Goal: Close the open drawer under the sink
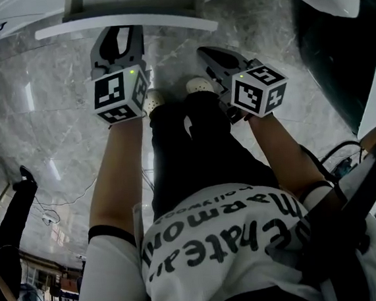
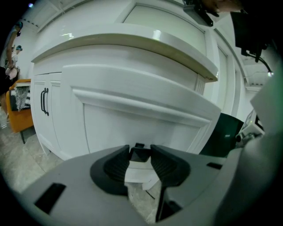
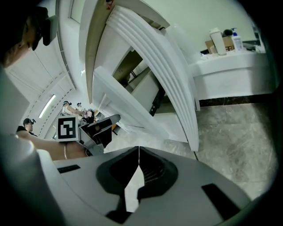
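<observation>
Left tool (image 2: 140, 152) jaws fill the near field of its own view: cracked open by a narrow gap, nothing gripped, only floor and cabinet base visible through the gap. It points at the white drawer (image 2: 132, 103), which is pulled out from the cabinet below the sink counter edge (image 2: 132, 42). In the head view, left tool (image 1: 119, 37) tips sit just under the drawer (image 1: 126, 23) front lip. Can't tell if they touch.

Right tool (image 3: 138, 152) jaws are pressed together, empty. In the head view, right tool (image 1: 215, 54) is beside the left one, slightly further back from the drawer and angled inward.

From the right gripper view, drawer (image 3: 146, 110) is seen from the side, open, with the interior in shadow, so contents can't be made out. Left tool (image 3: 99, 128) shows at its front.

Around it:
- Cabinet doors (image 2: 48, 110) with black handles left of the drawer.
- Grey marble floor (image 1: 52, 113) under both tools.
- Farther white surface (image 3: 230, 62) carrying bottles (image 3: 216, 42).
</observation>
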